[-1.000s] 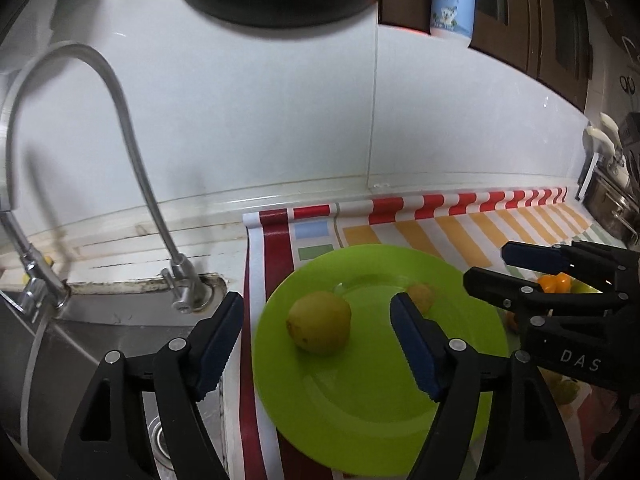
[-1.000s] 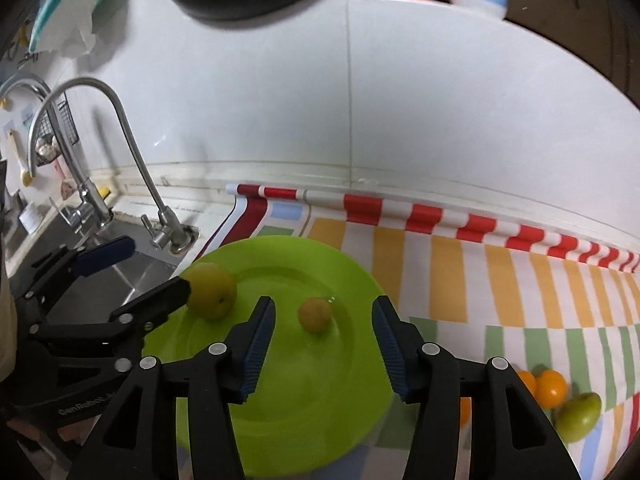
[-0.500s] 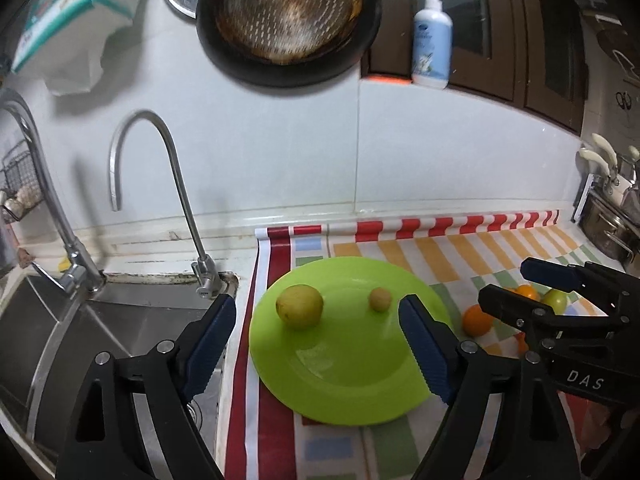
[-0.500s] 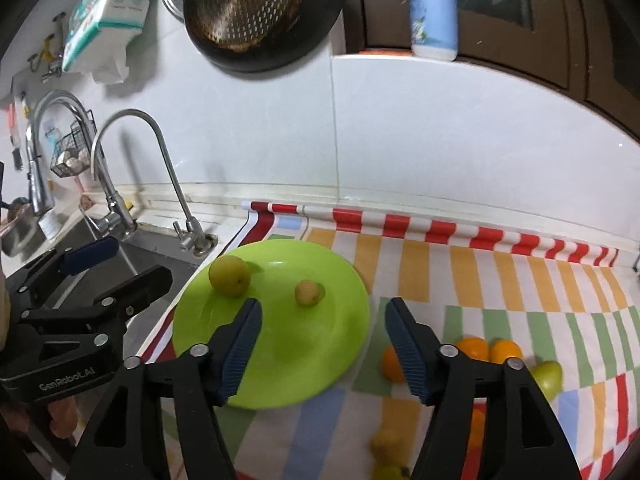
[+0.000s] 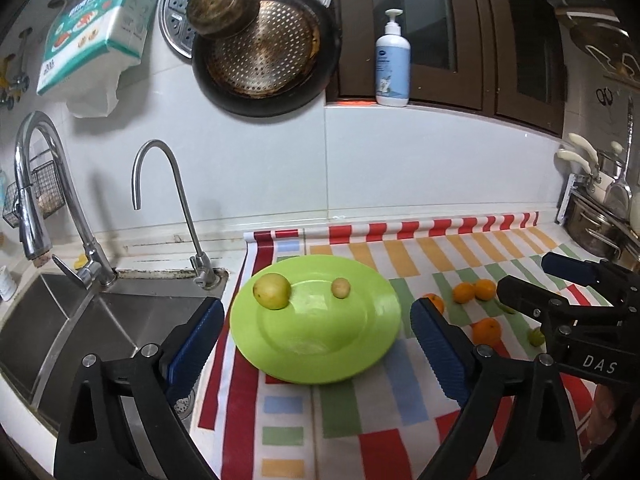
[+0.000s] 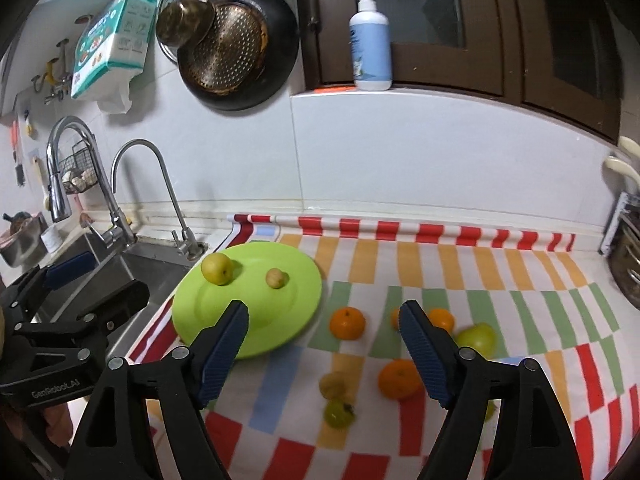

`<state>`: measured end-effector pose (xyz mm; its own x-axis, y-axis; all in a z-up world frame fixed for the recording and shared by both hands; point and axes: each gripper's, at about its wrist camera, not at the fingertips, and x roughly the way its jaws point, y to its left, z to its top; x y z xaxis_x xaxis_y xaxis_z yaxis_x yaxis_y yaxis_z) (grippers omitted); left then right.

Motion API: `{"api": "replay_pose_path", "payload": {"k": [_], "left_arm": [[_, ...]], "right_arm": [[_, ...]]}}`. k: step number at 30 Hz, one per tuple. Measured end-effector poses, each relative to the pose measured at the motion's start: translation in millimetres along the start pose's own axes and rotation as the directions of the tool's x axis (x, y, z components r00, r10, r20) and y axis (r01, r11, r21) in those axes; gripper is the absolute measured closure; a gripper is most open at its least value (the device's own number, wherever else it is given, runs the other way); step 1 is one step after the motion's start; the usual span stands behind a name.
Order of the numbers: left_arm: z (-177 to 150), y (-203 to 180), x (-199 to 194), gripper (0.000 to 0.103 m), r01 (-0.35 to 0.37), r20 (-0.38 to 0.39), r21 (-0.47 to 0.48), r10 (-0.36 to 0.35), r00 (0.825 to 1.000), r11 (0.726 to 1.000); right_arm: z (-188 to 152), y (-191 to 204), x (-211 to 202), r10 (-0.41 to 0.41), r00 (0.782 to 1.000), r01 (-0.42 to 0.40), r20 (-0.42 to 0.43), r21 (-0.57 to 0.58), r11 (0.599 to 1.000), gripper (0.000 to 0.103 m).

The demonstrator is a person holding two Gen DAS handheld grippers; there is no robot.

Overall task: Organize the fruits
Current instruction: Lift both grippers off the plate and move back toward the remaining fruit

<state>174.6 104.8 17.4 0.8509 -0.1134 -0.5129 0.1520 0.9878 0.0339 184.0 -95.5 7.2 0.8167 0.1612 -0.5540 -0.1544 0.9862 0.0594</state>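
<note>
Change: both grippers have drawn back and up from the green plate [image 5: 316, 356]; a second ago the plate filled the lower view, now it lies small and far ahead, and both pairs of jaws have just been opening with nothing between them.
Fruit on plate: a yellow-green round fruit [image 5: 272, 291] near the plate's far left rim, and a small tan fruit [image 5: 341, 288] to its right, apart from it.
Plate: on the striped cloth [image 6: 472, 268], at its left end, just beside the sink [image 5: 60, 320].
Loose fruit: on the cloth right of the plate, an orange [image 6: 347, 323] nearest the rim, another orange [image 6: 398, 379] closer to the camera, a green fruit [image 6: 477, 339] further right, and a tan fruit [image 6: 333, 385] with a small green one [image 6: 338, 413] just beside it.
Left gripper [image 5: 316, 354]: jaws wide apart, empty, the plate seen between the blue pads.
Right gripper [image 6: 324, 354]: jaws well open, empty, above the loose fruit.
Surroundings: two taps [image 5: 160, 208] stand behind the sink; a dark pan [image 5: 264, 48] hangs on the wall, and a pump bottle [image 5: 393, 68] stands on the ledge.
</note>
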Motion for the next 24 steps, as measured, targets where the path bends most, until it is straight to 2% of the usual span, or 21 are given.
{"api": "replay_pose_path", "payload": {"k": [15,21,24], "left_arm": [[-14,-65,-36,0.007,0.025,0.034,0.023,-0.026,0.999,0.999],[-22,-89,-36,0.007,0.031,0.02,0.033,-0.031,0.999,0.999],[-27,-98,-31,0.007,0.04,-0.011,0.024,-0.04,0.999,0.999]], "right_arm": [[-30,-52,-52,-0.036,0.999,0.036,0.036,0.003,0.999,0.025],[-39,-76,-60,-0.049,0.998,0.048,0.03,0.014,0.999,0.025],[-45,-86,-62,-0.062,0.998,0.062,0.03,0.007,0.998,0.025]]}}
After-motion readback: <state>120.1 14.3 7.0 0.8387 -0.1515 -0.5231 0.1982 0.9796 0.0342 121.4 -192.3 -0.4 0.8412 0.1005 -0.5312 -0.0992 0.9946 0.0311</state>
